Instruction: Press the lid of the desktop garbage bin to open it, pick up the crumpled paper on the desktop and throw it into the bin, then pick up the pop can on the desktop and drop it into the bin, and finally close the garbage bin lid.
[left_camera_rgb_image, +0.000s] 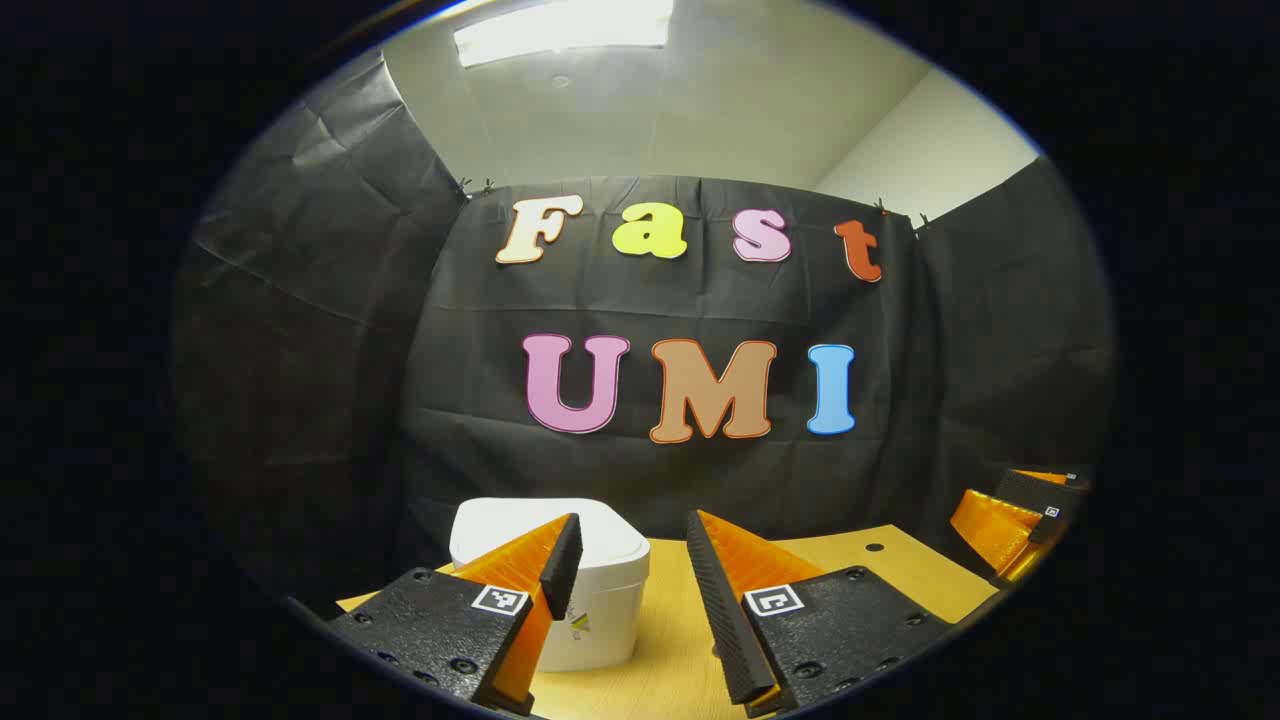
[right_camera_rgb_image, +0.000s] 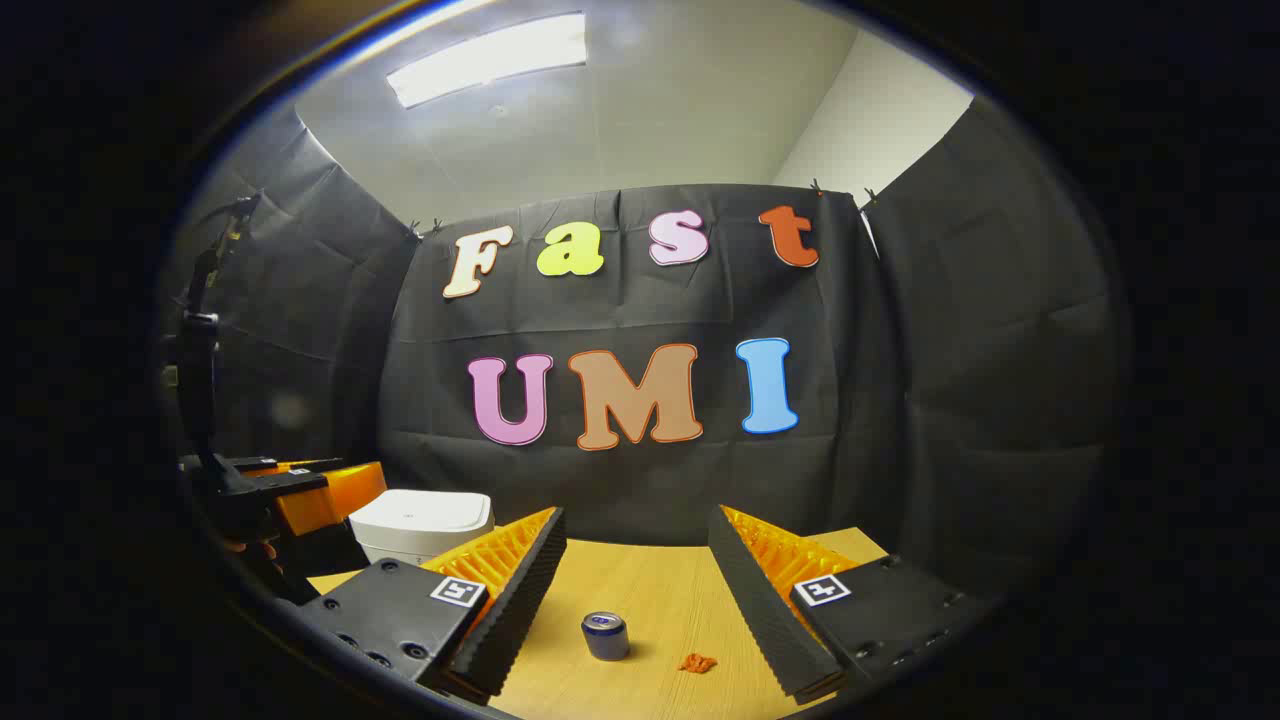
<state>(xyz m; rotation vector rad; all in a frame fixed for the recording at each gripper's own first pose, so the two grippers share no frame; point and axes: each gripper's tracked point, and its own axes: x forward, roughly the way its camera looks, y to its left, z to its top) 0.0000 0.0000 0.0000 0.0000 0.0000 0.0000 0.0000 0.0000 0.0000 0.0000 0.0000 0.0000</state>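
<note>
Left claw: we see our left claw (left_camera_rgb_image: 625, 560) in the left gripper view with its fingers spread apart and nothing between them; it hangs above the counter (left_camera_rgb_image: 880, 565).
Right claw: in the right gripper view our right claw (right_camera_rgb_image: 635, 560) is also spread wide and holds nothing. We also see it in the left gripper view at the far right edge (left_camera_rgb_image: 1020, 515), too cut off there to judge.
Can: in the right gripper view we see the can (right_camera_rgb_image: 605, 636) standing upright on the counter (right_camera_rgb_image: 650, 580), in the gap between the right claw's fingers but touching neither.
Paper: the small orange crumpled paper (right_camera_rgb_image: 698, 662) lies on the counter just to the right of the can, apart from it.
Bin: the white bin (left_camera_rgb_image: 600, 590) sits on the counter with its lid (left_camera_rgb_image: 540, 525) shut; in the left gripper view it is just behind the left claw's left finger, which overlaps it. In the right gripper view we see the bin (right_camera_rgb_image: 420, 525) farther back on the left, well apart from the can and paper.
Other claw from the right: the left claw (right_camera_rgb_image: 300, 500) shows at the left edge, near the bin.
Wall: black cloth (left_camera_rgb_image: 700, 480) closes the booth behind the counter.
</note>
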